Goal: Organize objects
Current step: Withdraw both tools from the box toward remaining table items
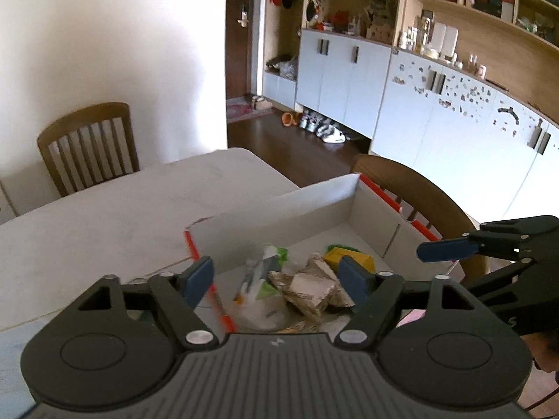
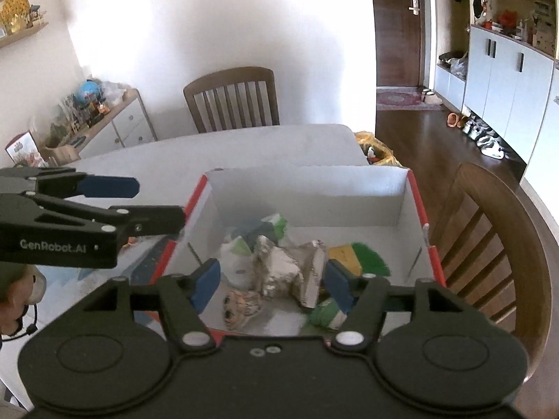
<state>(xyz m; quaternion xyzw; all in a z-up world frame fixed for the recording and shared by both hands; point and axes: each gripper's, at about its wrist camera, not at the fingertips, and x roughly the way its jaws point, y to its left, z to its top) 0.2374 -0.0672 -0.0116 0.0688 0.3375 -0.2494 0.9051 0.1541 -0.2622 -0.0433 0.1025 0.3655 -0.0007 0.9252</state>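
Observation:
A white cardboard box with red edges stands on the white table. It holds a crumpled silver foil packet, a yellow box, a white and green pouch, a green item and a small patterned toy. My left gripper is open and empty above the box's near left side. My right gripper is open and empty above the box's contents, near the foil packet. Each gripper shows in the other's view, the right and the left.
The white table extends beyond the box. Wooden chairs stand at the far side and at the right. A low cabinet with toys is at the left, white cupboards at the right.

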